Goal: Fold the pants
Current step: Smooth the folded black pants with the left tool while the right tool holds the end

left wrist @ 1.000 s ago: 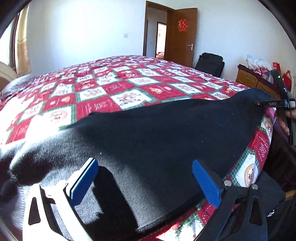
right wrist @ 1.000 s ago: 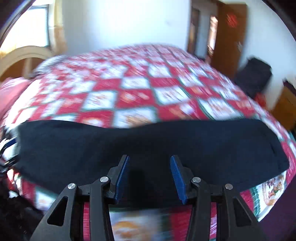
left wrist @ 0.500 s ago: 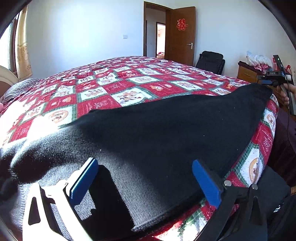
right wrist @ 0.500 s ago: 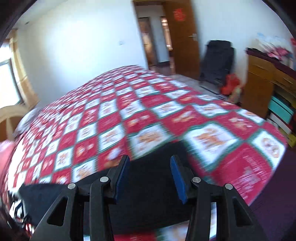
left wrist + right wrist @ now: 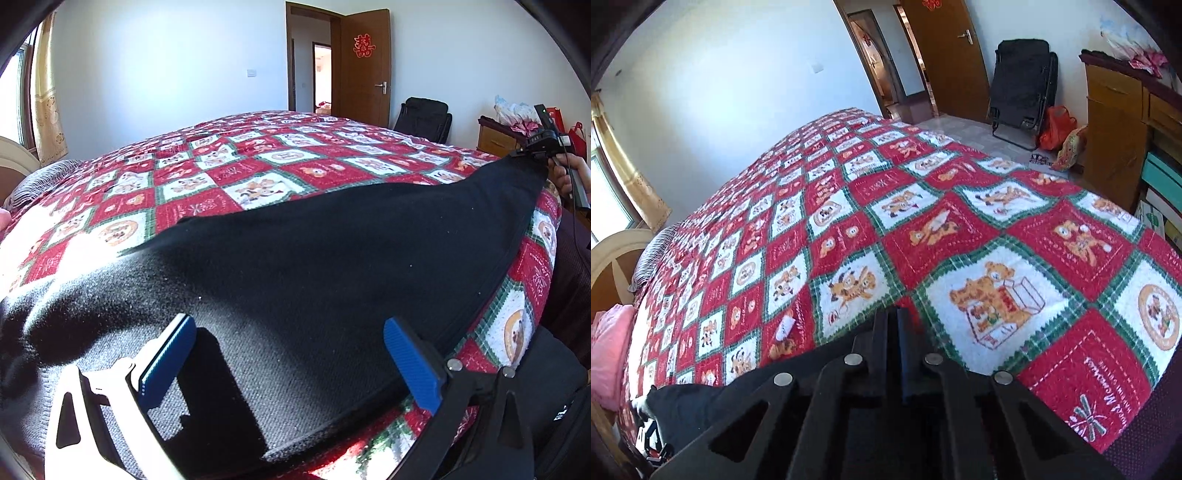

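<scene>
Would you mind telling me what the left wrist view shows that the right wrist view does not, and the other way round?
Only the left wrist view shows the left gripper with its jaws wide apart above the black pants, and a hand holding the other tool at the pants' far corner. Only the right wrist view shows the right gripper shut on that corner, an orange bag on the floor and pink bedding at the left edge. Both show the red patchwork quilt, the brown door and the black folding chair.
</scene>
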Demonstrator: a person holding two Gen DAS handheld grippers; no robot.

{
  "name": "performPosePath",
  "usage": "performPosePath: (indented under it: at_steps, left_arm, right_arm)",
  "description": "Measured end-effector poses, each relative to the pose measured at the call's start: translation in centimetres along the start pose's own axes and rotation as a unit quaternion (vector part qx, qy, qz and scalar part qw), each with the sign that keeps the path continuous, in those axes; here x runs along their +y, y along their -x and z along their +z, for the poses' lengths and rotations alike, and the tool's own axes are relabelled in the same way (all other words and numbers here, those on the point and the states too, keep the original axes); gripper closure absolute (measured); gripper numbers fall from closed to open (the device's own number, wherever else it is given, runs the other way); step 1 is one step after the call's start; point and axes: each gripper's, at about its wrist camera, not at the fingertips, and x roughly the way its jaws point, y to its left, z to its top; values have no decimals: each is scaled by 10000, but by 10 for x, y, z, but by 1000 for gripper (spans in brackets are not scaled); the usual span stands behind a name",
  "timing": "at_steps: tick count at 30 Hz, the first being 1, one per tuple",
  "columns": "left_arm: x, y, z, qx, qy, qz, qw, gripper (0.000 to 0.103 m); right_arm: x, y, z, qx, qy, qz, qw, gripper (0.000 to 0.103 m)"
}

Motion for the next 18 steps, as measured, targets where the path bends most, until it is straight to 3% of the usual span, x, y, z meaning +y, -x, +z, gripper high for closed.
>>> performPosePath:
  at_steps: [4, 10, 15, 18]
  left_arm:
    - [0, 0, 0, -10, 0, 19, 10000, 0]
    - [0, 1, 0, -34, 2, 56, 10000, 0]
    - [1, 5, 1, -45, 81, 58, 9999, 0]
    - [2, 9, 3, -95, 174, 129, 9997, 0]
  right_arm:
    - [1, 2, 2, -153, 48, 17, 9999, 99]
    - [-14, -25, -4, 168, -5, -209, 9996, 99]
    - [-6, 13, -15, -152, 8, -477, 9987, 82]
    - [14, 41, -34, -325, 277, -259, 9988, 81]
